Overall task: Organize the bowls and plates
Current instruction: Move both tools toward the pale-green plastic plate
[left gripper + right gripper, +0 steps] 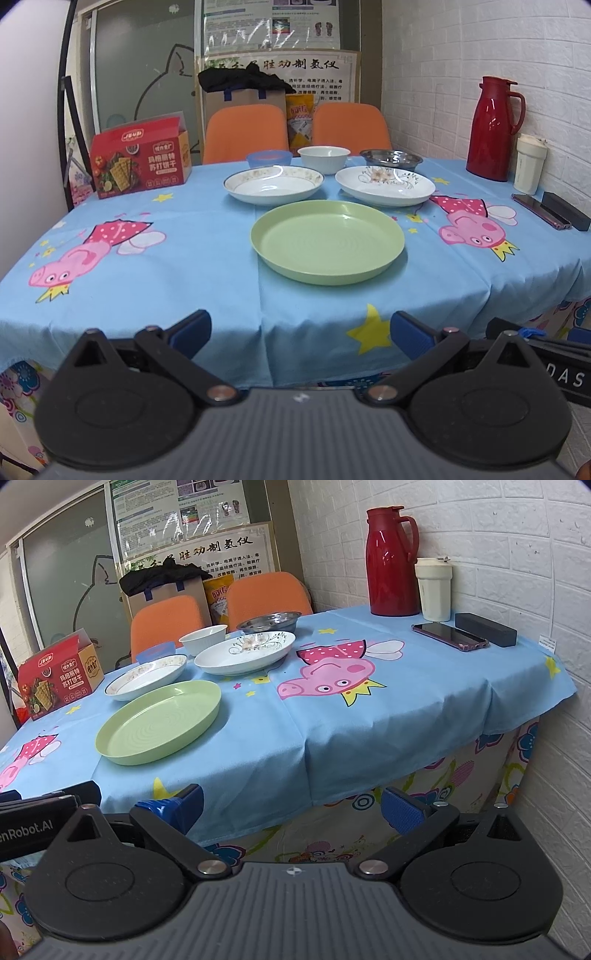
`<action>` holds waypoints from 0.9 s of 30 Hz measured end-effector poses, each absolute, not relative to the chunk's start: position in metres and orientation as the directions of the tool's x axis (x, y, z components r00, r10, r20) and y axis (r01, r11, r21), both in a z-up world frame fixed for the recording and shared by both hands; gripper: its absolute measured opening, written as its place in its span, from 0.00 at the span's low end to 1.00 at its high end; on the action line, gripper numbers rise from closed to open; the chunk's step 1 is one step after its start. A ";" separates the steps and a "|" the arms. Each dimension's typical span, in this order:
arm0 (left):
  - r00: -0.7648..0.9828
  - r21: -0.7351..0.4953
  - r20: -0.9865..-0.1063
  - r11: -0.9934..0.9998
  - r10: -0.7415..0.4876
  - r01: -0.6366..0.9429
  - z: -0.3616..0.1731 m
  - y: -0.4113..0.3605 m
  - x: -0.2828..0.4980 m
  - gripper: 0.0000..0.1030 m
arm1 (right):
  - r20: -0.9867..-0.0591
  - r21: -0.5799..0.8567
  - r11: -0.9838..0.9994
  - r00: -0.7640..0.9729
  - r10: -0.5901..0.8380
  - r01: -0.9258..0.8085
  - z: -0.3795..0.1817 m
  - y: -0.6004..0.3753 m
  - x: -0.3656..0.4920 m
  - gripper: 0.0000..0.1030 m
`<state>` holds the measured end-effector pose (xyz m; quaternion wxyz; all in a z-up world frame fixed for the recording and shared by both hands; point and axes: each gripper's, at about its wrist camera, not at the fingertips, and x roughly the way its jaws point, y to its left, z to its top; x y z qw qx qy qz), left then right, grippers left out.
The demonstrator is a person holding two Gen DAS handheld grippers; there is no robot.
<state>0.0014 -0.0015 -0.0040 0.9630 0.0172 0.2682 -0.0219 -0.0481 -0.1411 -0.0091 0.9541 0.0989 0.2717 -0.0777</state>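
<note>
A green plate [328, 242] [159, 722] lies nearest on the blue tablecloth. Behind it sit a gold-rimmed white plate [273, 183] [146, 677] on the left and a flower-painted white plate [385, 185] [245, 652] on the right. Further back stand a blue bowl [268, 159] [157, 651], a white bowl [324, 158] [203, 639] and a steel bowl [391, 158] [269, 621]. My left gripper [301, 334] hangs open at the table's front edge, holding nothing. My right gripper [291, 808] is open too, off the front right of the table.
A red cracker box [138, 158] [55, 675] stands at the back left. By the brick wall on the right are a red thermos [493, 127] [391, 561], a cream cup [530, 164] [434, 589], a phone [448, 636] and a black case [485, 629]. Two orange chairs [245, 131] stand behind.
</note>
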 end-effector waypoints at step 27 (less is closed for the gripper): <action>0.842 -0.018 -0.538 0.999 -0.044 0.041 -0.008 0.007 0.010 1.00 | -0.545 0.149 0.971 0.835 -0.079 0.189 -0.011 -0.138 -0.046 0.88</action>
